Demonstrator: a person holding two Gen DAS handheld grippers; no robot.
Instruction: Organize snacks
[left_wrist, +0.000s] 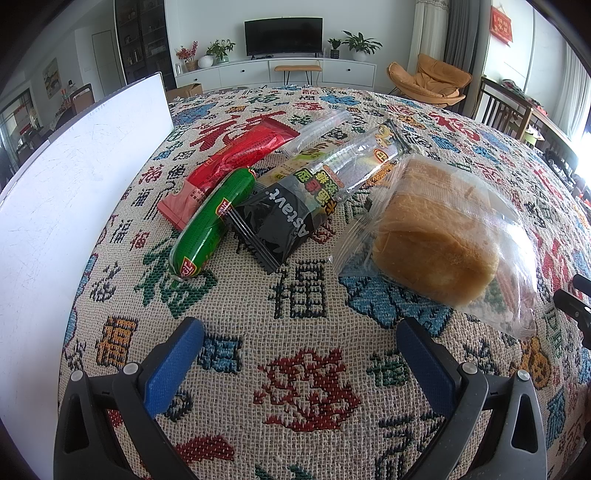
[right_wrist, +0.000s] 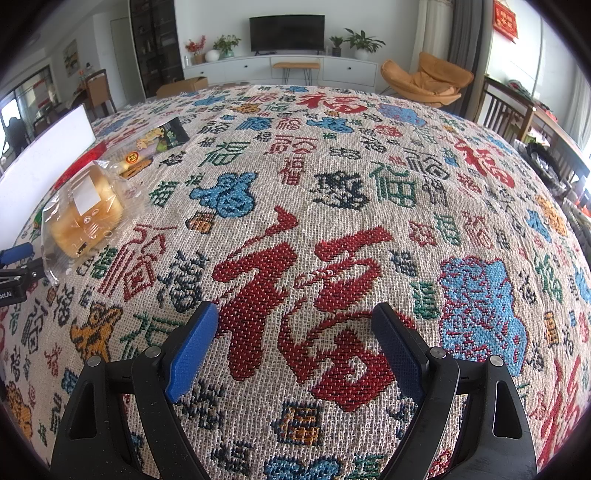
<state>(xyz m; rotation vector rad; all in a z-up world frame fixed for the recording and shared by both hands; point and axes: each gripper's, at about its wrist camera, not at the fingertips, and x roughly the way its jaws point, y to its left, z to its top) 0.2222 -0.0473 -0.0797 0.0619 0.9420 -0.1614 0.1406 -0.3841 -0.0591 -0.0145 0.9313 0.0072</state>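
Note:
Several snacks lie on the patterned tablecloth. A green sausage lies next to a red packet. A black and clear packet and a long clear packet lie in the middle. A bagged bread loaf sits at the right; it also shows in the right wrist view. My left gripper is open and empty, just short of the snacks. My right gripper is open and empty over bare cloth, well right of the bread.
A white bin wall stands along the left of the snacks and shows in the right wrist view. Dining chairs stand past the table's right edge. A TV unit lies beyond the far edge.

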